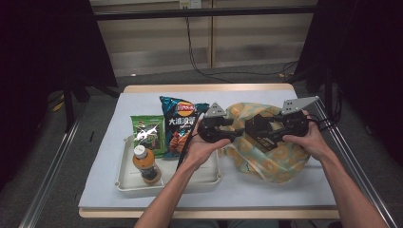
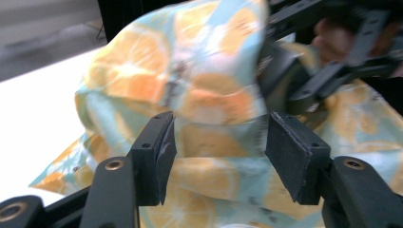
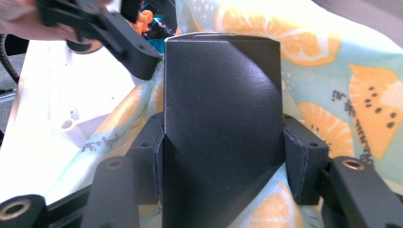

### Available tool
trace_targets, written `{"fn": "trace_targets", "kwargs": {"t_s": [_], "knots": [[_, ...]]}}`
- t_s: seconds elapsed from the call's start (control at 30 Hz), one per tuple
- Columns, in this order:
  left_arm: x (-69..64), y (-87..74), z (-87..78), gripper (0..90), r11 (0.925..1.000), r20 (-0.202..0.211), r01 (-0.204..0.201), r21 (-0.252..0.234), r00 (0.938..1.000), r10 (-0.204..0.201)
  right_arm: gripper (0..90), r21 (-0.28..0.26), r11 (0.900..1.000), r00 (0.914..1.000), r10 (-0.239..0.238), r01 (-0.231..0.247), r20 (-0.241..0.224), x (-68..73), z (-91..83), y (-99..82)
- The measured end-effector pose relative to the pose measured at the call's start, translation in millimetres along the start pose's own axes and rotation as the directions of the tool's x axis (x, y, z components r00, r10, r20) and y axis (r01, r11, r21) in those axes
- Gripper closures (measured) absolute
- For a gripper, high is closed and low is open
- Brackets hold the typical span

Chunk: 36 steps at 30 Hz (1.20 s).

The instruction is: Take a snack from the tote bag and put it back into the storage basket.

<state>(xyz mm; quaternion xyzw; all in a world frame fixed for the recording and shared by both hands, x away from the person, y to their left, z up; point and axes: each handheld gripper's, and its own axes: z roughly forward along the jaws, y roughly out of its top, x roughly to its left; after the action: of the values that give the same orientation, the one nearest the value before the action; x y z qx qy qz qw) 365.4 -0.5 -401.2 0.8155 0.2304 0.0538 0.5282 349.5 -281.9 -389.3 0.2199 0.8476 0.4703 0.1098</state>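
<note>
A: Listing items by the tray point(image 1: 124, 186) — start with the bag.

B: Bag point(image 1: 273, 152): cloth, orange-slice print on pale blue, lying on the white sheet point(image 1: 294, 190) just right of the tray, crumpled, its mouth towards the tray.

A: Box?

B: Box point(image 3: 221, 123): black, upright between the jaws of the right gripper point(image 3: 221, 152), both pads flat against its sides, so it is pinched. In the high view it sits over the bag, well right of the tray.

A: Left gripper?

B: Left gripper point(image 2: 218, 147): jaws spread, with a fold of the bag between them. Whether the pads press the cloth I cannot tell; the picture is blurred there. In the high view this gripper point(image 1: 227, 135) sits at the bag's near edge, beside the tray's right rim.

A: Hands?

B: Left hand point(image 1: 209, 145) over the tray's right rim; right hand point(image 1: 309, 137) over the bag's far side from the tray.

A: Tray contents?

B: Bottle point(image 1: 145, 164): amber drink, white cap, lying at the tray's front left. Green packet point(image 1: 148, 133): at the tray's back left, leaning on the rim. Chips point(image 1: 180, 123): blue bag, propped at the tray's back, just right of the green packet.

A: Support?

B: Table point(image 1: 209, 88): wooden edge showing beyond the sheet, behind the tray.
</note>
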Motion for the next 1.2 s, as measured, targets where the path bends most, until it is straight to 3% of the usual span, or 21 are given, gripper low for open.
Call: {"fn": "trace_targets", "kwargs": {"t_s": [0.07,0.1,0.17,0.2,0.33,0.6,0.67,0.87,1.0,1.2], "knots": [[2.2,-2.8,2.3,44.0,0.9998,-0.008,-0.01,0.014,0.9999,0.01,42.8,-0.001,1.0,1.0,-0.002,0.002,-0.002,0.8,-0.4,-0.4],[4.1,-3.9,3.0,48.5,0.9999,0.012,0.005,0.012,0.9999,-0.005,42.8,-0.002,1.0,1.0,-0.005,0.005,-0.001,1.1,-0.5,-0.7],[4.4,-4.4,2.4,64.4,1.0,0.006,0.005,-0.001,1.0,-0.005,42.8,0.005,1.0,1.0,-0.005,0.005,0.005,1.4,-0.4,-1.4],[5.5,-4.9,2.9,73.7,0.9996,0.027,0.026,-0.006,0.9993,-0.026,42.8,0.001,1.0,1.0,0.001,-0.001,-0.002,0.9,-0.6,-2.0],[9.1,-6.7,3.4,88.8,0.9992,0.028,0.041,0.004,0.9988,-0.041,42.8,-0.011,0.9999,1.0,-0.002,0.002,-0.006,2.8,-3.4,-1.6],[13.4,-13.0,9.5,90.0,0.9973,0.01,0.069,0.026,0.9976,-0.069,42.8,-0.033,0.9993,0.9997,-0.016,0.015,-0.02,5.4,-6.8,6.0],[11.7,-16.7,9.1,90.0,0.9972,0.019,0.06,0.045,0.998,-0.061,42.7,-0.039,0.9991,0.9997,-0.015,0.014,-0.018,6.4,-8.7,9.0],[11.7,-23.7,13.1,90.0,0.992,0.003,0.061,0.111,0.9981,-0.061,42.8,-0.097,0.9953,0.9997,-0.011,0.009,-0.024,6.1,-16.5,21.7],[11.8,-29.9,21.2,90.0,0.9834,-0.005,0.059,0.171,0.9982,-0.059,42.8,-0.135,0.9908,0.9998,-0.013,0.011,-0.013,5.5,-21.3,30.5],[12.7,-36.2,22.5,90.0,0.982,0.001,0.071,0.175,0.9974,-0.072,42.7,-0.193,0.9811,0.9999,0.015,-0.016,-0.007,0.8,-27.6,38.8]]}}
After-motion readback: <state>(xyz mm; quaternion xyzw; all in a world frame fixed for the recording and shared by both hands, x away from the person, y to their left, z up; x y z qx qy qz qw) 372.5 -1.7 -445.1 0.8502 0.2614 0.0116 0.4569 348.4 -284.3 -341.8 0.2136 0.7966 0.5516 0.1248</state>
